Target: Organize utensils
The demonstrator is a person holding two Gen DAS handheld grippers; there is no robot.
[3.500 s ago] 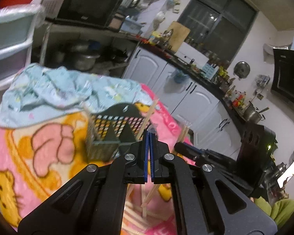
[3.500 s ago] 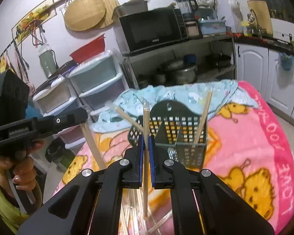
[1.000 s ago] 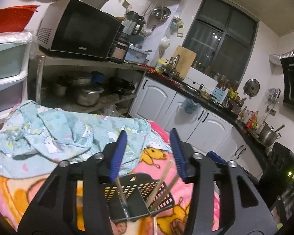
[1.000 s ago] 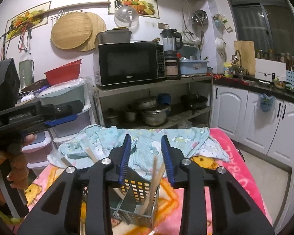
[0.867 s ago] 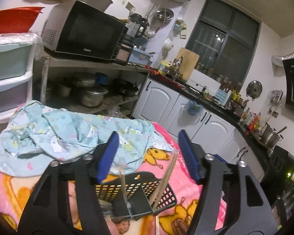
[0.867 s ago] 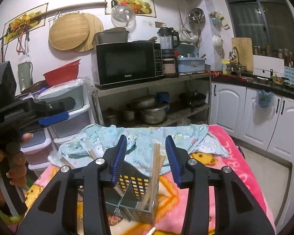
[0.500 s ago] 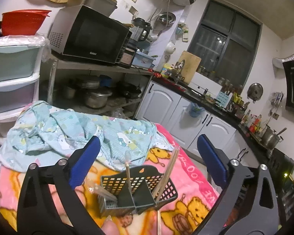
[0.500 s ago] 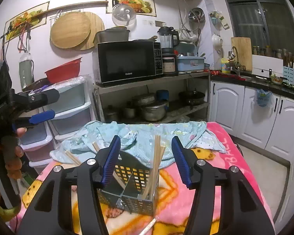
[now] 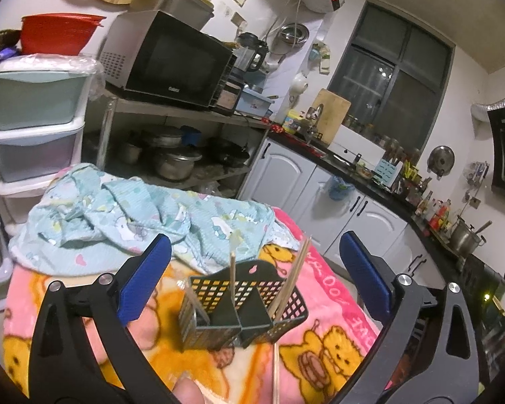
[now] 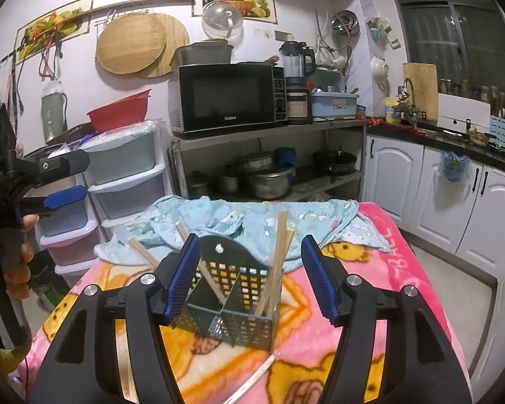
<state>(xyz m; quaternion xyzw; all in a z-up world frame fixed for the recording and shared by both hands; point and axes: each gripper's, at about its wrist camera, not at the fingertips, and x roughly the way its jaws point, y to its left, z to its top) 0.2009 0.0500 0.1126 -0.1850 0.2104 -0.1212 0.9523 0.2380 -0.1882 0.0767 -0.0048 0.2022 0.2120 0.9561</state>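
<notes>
A dark mesh utensil caddy [image 9: 242, 306] stands on the pink blanket, and wooden chopsticks [image 9: 292, 281] lean upright in its compartments. My left gripper [image 9: 252, 276] hangs a little way before it, open wide with nothing between the blue pads. In the right wrist view the same caddy [image 10: 232, 306] holds several chopsticks [image 10: 278, 252]. My right gripper [image 10: 250, 279] is open, its jaws still opening, and they frame the caddy without touching it. The left gripper [image 10: 79, 178] shows at the left edge, held by a hand [image 10: 13, 252]. Loose chopsticks [image 10: 256, 375] lie on the blanket in front.
A crumpled light-blue cloth [image 10: 252, 219] lies behind the caddy on the pink cartoon blanket [image 10: 404, 303]. Plastic drawers [image 10: 128, 181] stand at the left. A metal shelf bears a microwave [image 10: 225, 97] and pots. White cabinets [image 10: 454, 198] line the right.
Both grippers have let go of their chopsticks, which now stand in the caddy. Both have drawn back from the caddy, and their jaws have spread wider.
</notes>
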